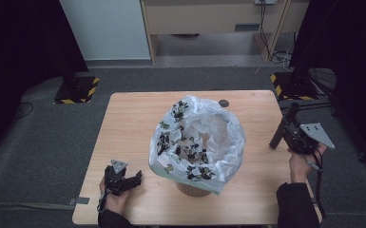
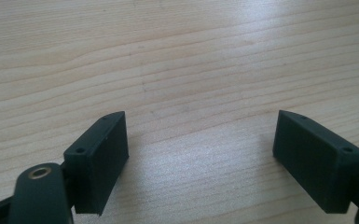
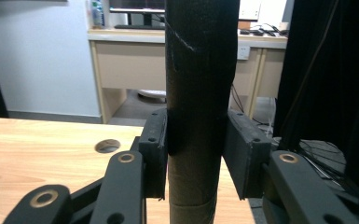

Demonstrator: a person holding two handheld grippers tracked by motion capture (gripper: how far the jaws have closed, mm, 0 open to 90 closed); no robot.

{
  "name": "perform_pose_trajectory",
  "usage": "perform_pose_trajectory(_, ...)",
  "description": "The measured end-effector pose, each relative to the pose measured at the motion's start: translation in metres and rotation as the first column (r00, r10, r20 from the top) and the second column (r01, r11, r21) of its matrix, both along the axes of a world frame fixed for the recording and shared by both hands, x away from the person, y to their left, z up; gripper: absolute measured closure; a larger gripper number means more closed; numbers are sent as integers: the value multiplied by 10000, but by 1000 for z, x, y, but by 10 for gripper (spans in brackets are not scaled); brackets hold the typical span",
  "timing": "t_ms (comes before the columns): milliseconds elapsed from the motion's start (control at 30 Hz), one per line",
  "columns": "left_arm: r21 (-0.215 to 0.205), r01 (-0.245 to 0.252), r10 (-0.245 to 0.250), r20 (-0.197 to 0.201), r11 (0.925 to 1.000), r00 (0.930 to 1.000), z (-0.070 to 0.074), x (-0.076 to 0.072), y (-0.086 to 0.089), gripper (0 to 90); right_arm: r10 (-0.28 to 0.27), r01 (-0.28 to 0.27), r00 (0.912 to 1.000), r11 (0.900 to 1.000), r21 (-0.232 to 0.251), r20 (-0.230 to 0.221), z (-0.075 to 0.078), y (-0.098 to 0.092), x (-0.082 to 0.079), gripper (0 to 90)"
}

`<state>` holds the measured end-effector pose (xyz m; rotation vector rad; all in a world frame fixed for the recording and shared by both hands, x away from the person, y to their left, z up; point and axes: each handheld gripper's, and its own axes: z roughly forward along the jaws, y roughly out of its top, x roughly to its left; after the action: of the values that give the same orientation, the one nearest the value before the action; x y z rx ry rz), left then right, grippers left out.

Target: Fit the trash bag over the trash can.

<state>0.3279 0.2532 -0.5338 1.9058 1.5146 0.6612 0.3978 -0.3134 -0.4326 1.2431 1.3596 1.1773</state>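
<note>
A dark roll on a cardboard core stands upright between the jaws of my right gripper, and both pads press on its sides. From above, the roll hangs tilted over the table's right edge, with my right gripper shut on it. A white plastic bag with dark printed patches is draped open over a round container mid-table. My left gripper rests at the front left, pointing toward the bag. Its jaws stand wide apart over bare wood.
The wooden table has a round cable hole at its back right. On the floor behind stand two bases with yellow-black stripes. A pale desk sits farther back, with dark curtains on both sides.
</note>
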Motion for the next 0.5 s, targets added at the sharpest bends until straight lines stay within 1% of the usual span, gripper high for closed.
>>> perform_pose_trajectory(67,2,2,-2,-1,10000,10000,0,0,0,174,-110,109,9999,9999,-42,-42,-1,-4,3,619)
perform_pose_trajectory(200,4,1,-1,-3,10000,10000,0,0,0,173,-76,76,10000,9998,206,-19,-2,-8,8,619)
perform_pose_trajectory(267,4,2,-2,-3,10000,10000,0,0,0,173,-74,79,9999,9995,307,-141,-5,-8,11,619)
perform_pose_trajectory(300,5,1,-1,-3,10000,10000,0,0,0,173,-84,90,9997,9997,246,-227,-7,-8,11,619)
perform_pose_trajectory(333,5,1,-1,-4,10000,10000,0,0,0,173,-90,93,9998,9997,206,-151,-9,-8,12,620)
perform_pose_trajectory(500,7,2,-2,-2,10000,10000,0,0,0,173,-248,251,9996,9995,203,-142,-10,-7,12,624)
